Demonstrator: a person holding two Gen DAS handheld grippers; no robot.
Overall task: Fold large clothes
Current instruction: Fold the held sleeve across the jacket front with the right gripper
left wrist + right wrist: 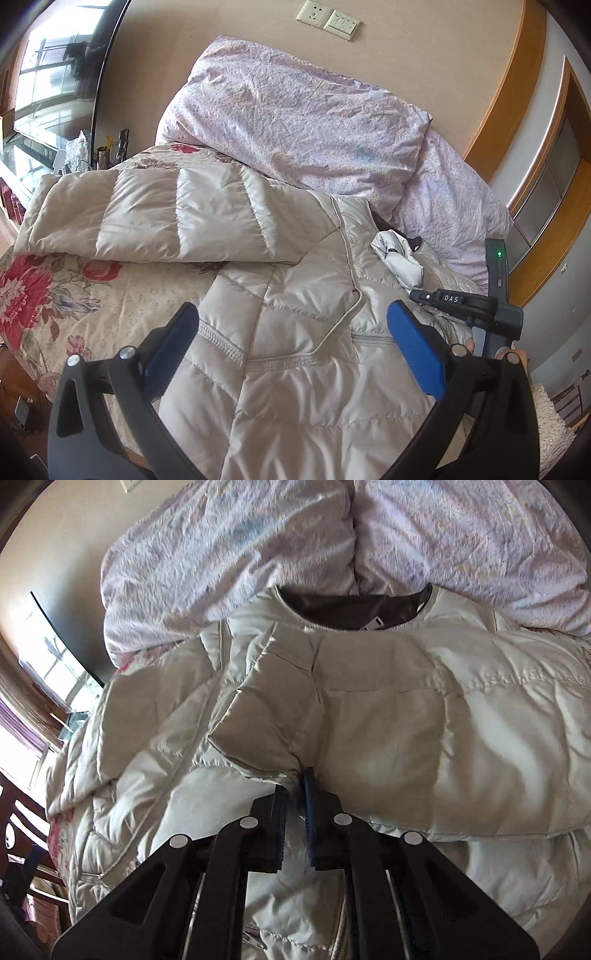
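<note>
A cream quilted puffer jacket (303, 302) lies on the bed, one sleeve (155, 214) stretched out to the left. My left gripper (291, 321) is open above the jacket's body, its blue pads apart and empty. In the right wrist view the jacket (388, 716) fills the frame, its dark-lined collar (351, 609) at the far side. My right gripper (295, 779) is shut on the cuff end of the other sleeve (258, 738), which is folded across the jacket's chest. The right gripper also shows at the right of the left wrist view (461, 302).
A crumpled lilac duvet (295, 118) is heaped behind the jacket against the wall. A floral bedspread (55, 295) covers the bed at left. A bedside shelf with small items (92, 151) and a window stand at far left. A wooden chair (22, 823) stands left of the bed.
</note>
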